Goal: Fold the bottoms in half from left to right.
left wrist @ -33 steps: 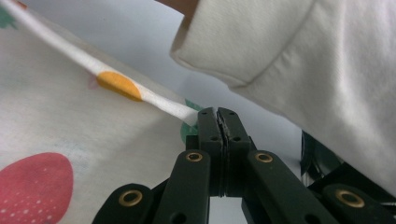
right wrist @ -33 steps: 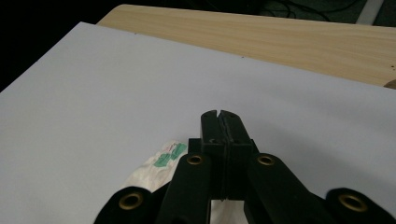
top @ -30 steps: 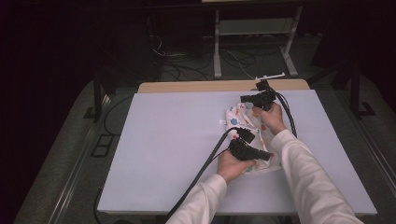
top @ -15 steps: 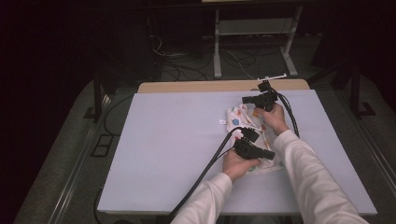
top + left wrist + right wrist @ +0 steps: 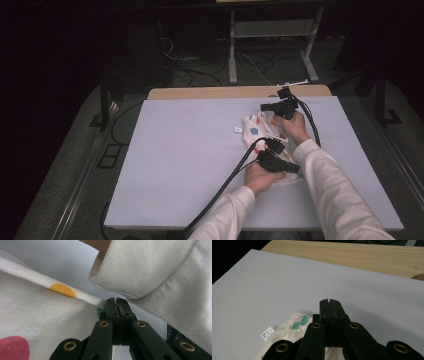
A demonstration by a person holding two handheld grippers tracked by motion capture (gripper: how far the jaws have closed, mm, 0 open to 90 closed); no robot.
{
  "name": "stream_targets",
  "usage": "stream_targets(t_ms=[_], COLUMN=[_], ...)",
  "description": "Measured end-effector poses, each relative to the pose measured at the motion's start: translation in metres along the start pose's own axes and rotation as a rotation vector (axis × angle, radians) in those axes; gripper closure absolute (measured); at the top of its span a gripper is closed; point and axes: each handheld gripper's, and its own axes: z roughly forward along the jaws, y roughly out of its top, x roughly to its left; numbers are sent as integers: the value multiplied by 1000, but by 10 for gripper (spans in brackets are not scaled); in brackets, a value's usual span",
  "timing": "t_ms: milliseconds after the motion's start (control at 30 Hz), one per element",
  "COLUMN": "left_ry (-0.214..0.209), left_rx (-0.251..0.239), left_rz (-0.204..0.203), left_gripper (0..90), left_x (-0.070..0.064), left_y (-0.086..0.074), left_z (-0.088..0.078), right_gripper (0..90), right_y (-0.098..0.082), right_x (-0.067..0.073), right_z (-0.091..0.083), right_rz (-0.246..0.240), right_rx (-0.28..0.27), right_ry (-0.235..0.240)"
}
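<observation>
Where it lies crumpled, white cloth [image 5: 260,131] shows coloured spots — red, orange.

White cloth [image 5: 256,131] dotted with red, blue, orange and green shapes, black tongs [image 5: 116,305], pale grey bench [image 5: 185,160], white sleeves [image 5: 325,175]

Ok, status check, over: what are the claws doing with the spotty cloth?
Left claw shut, at the spotty cloth edge. Right claw shut above it. Grip unclear. Nothing in the way.

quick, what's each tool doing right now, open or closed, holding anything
Left tool: closed, pinching an edge of the spotted white cloth.
Right tool: closed over the cloth; whether it pinches the fabric cannot be told.
</observation>
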Motion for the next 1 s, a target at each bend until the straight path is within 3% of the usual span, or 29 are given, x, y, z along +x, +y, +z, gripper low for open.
stream_targets(t_ms=[400,533,700,867,933,1000], left_ry=[20,33,26,12,21,24], left_rx=[19,33,47,53,52,41], left_rz=[-13,-8,-4,-12,-5,15], left_gripper=[882,882,881,859,756,708], left_x=[2,2,0,0,-1,-3], left_y=[2,4,5,4,4,4], left_z=[11,15,18,19,19,19], right_gripper=[842,732,548,343,252,203], right_y=[-3,-3,-3,-3,-3,-4], right_x=[-8,-14,-17,-21,-21,-20], right_z=[2,-6,-21,-34,-36,-38], right_rz=[23,80,94,109,108,101], right_rx=[11,8,-33,-69,-62,-61], right_ry=[5,21,-6,-3,-13,-19])
